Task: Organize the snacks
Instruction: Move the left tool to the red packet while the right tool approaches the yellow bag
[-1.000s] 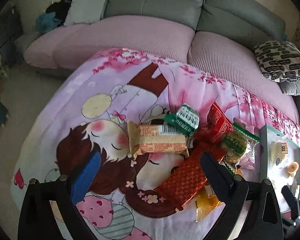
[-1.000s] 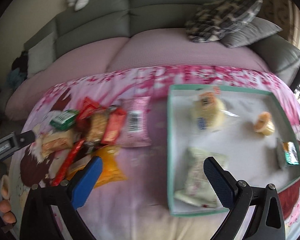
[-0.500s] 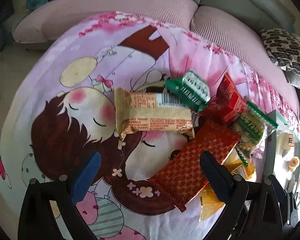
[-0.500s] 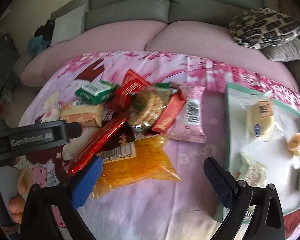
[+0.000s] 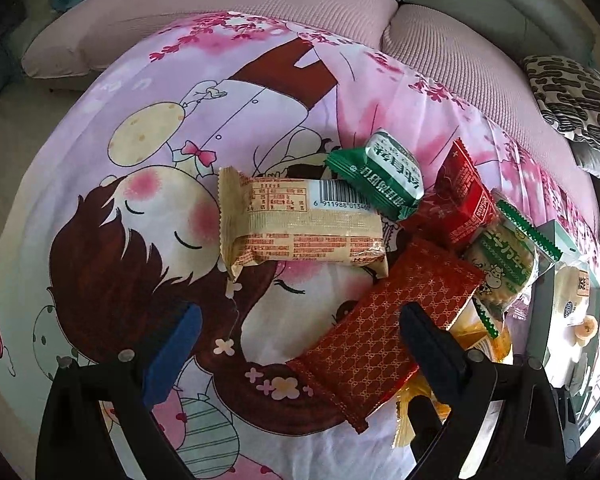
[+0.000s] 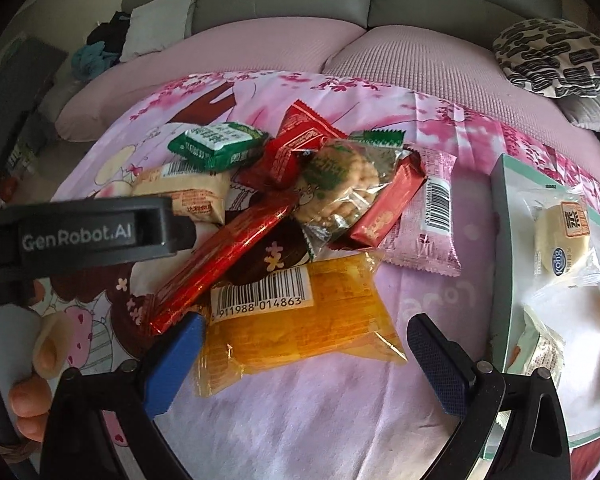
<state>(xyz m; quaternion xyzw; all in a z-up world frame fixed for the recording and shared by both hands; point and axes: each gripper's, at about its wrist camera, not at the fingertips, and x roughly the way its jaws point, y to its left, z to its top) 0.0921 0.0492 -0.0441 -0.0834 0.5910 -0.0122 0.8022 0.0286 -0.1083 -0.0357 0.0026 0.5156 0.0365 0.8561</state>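
Note:
A pile of snack packets lies on a pink cartoon cloth (image 5: 148, 152). My left gripper (image 5: 296, 328) hangs open above it, just short of the beige packet (image 5: 304, 224), its right finger over the long red patterned packet (image 5: 384, 332). A green packet (image 5: 384, 178) and a red pouch (image 5: 460, 200) lie beyond. My right gripper (image 6: 304, 340) is open over the orange packet (image 6: 300, 316), with the red bar (image 6: 224, 260), biscuit bag (image 6: 340, 184) and pink packet (image 6: 424, 224) ahead. The left gripper's body (image 6: 80, 236) crosses the right wrist view.
A green-rimmed tray (image 6: 500, 248) at the right holds a white bun (image 6: 560, 236) and other wrapped snacks. A pink and grey sofa (image 6: 284, 8) with a patterned cushion (image 6: 556, 56) stands behind the cloth. A person's fingers (image 6: 32, 400) show at the lower left.
Both grippers have moved in closer to the pile. The right one swung left from the tray to the orange packet; the left one dropped nearer the beige packet.

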